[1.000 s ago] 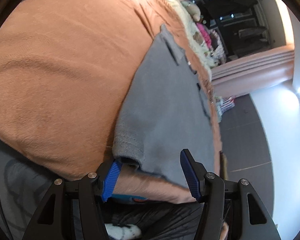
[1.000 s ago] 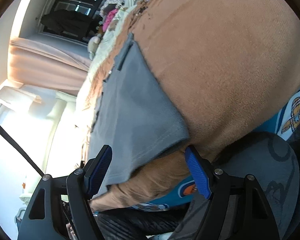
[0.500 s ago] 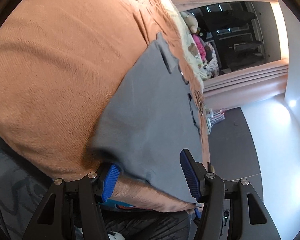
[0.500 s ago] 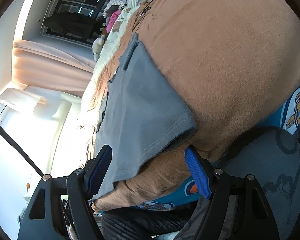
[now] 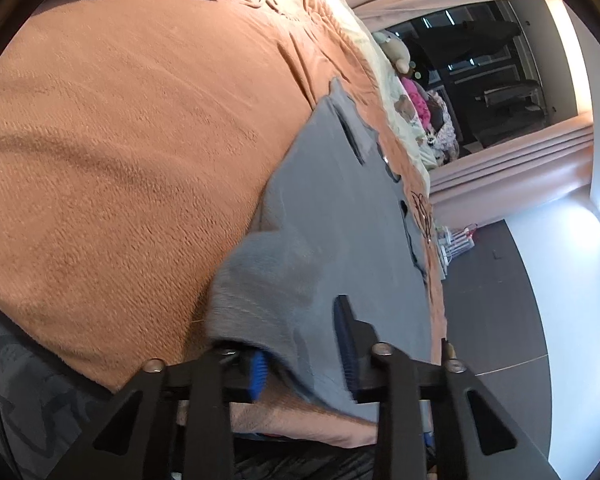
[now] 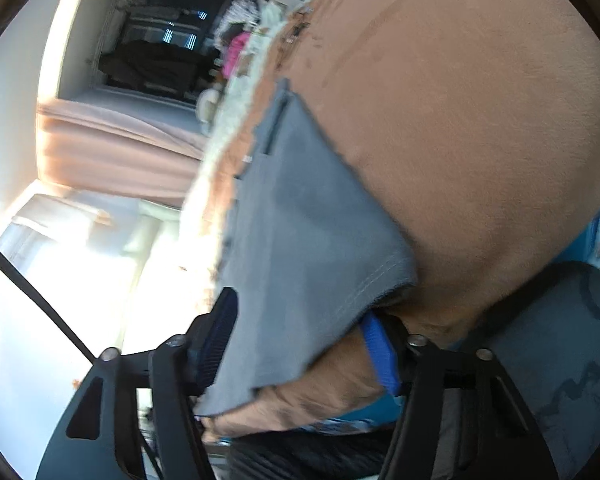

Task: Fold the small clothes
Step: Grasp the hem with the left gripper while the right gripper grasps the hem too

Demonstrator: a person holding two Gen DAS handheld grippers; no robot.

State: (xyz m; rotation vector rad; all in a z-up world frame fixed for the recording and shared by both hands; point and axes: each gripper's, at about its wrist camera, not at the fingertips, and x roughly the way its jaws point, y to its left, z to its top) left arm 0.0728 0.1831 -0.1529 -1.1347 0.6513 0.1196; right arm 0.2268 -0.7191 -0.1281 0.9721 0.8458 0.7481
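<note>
Grey garment (image 5: 332,216) lies flat on the orange-brown blanket (image 5: 112,152), along the blanket's near edge, its hem end hanging toward the two grippers.

Left gripper (image 5: 300,344): jaws closing. The garment's near corner, at the hem, is bunched and lifted between the blue pads (image 5: 257,374); cloth drapes over the inner pad. Whether the pads already press the fabric cannot be told.

Right gripper (image 6: 300,344): jaws closing, fingers visibly apart. The garment's other near corner (image 6: 312,264) hangs between them, stitched hem just beside the right-hand blue pad (image 6: 380,356); contact cannot be told through blur.

Blanket edge folds down below the garment in both views. Beyond the blanket's far edge: pink curtains (image 5: 500,176) and a dark window (image 5: 488,64). Grey patterned fabric (image 6: 560,344) lies below the blanket's corner.
</note>
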